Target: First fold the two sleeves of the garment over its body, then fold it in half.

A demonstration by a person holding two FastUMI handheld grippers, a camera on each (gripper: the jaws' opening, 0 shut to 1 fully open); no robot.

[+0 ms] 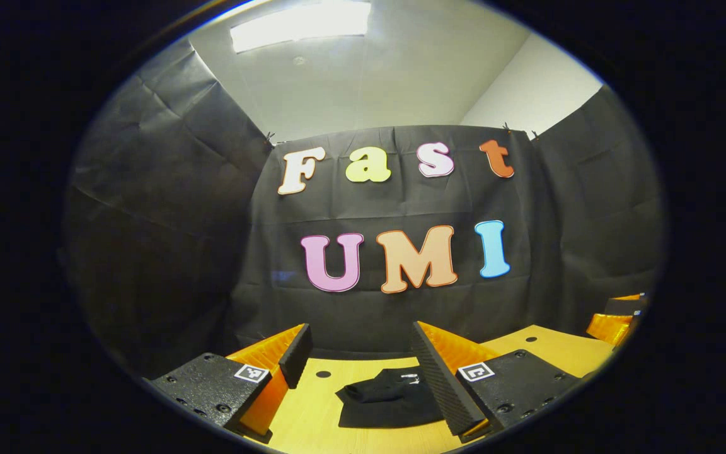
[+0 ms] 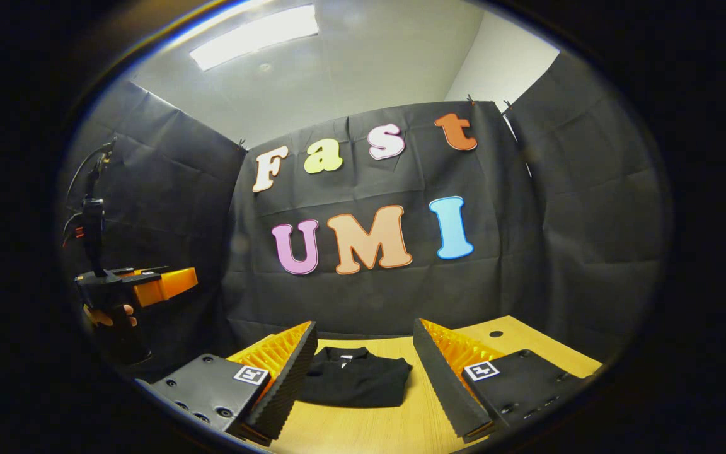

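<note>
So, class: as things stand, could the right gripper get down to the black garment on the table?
Probably yes. The right gripper is open and raised above the wooden table, with the folded black garment lying just ahead between its fingers. Nothing stands between them; the left gripper is held off to the side.

- 1 black garment (image 1: 391, 398), lying folded into a compact bundle on the table, also seen in the right gripper view (image 2: 355, 378).
- 1 wooden table (image 1: 546, 347).
- 2 grippers: the left gripper (image 1: 363, 353) and the right gripper (image 2: 366, 353), each held above the table with its 2 fingers apart and nothing between them.
- 1 hand (image 2: 111, 314), seen in the right gripper view, holding the left gripper at the far left.
- 2 dark round holes in the tabletop in the left gripper view, 1 in the right gripper view.
- 1 ceiling light (image 1: 300, 25).
</note>
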